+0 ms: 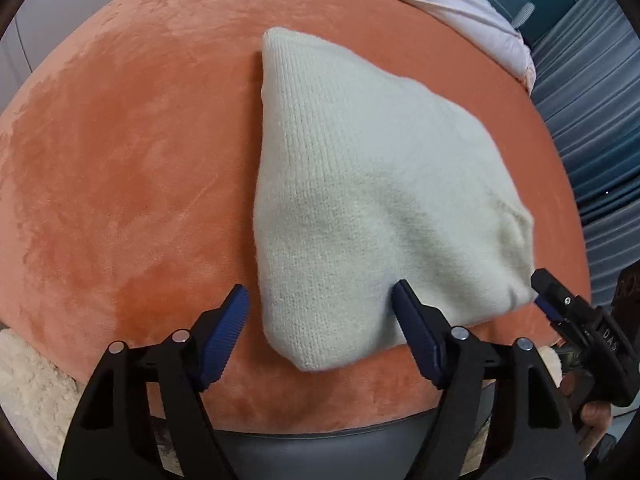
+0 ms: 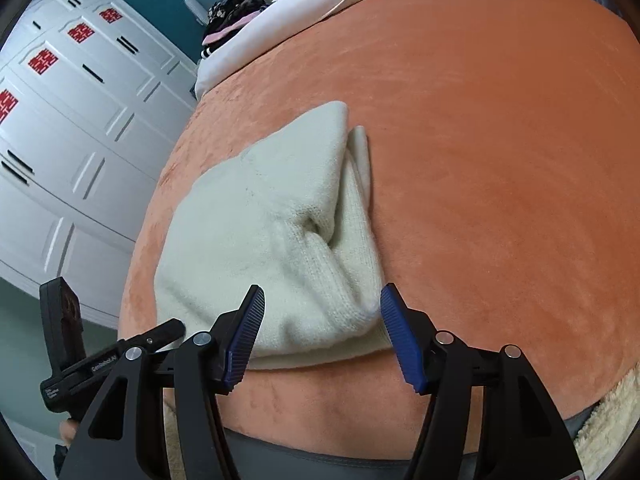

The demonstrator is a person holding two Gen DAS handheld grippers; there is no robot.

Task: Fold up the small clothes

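A cream knitted garment (image 1: 360, 184) lies folded on the orange velvety surface (image 1: 120, 160). My left gripper (image 1: 320, 289) is open and straddles the garment's near left corner; its right finger (image 1: 416, 328) rests on the cloth. In the right wrist view the same garment (image 2: 256, 216) shows a fold with layers bunched along its right side. My right gripper (image 2: 322, 291) stands open with the near corner of the garment between its fingers, pads not pressing. Each gripper shows at the edge of the other's view: the right gripper (image 1: 550, 296) and the left gripper (image 2: 168, 330).
White bedding (image 1: 460, 8) lies at the far edge, with a blue curtain (image 1: 592, 140) to the right. White wardrobe doors (image 2: 80, 140) stand on the left, with a heap of dark clothes (image 2: 240, 8) at the back. Fluffy cream fabric (image 1: 28, 380) borders the near side.
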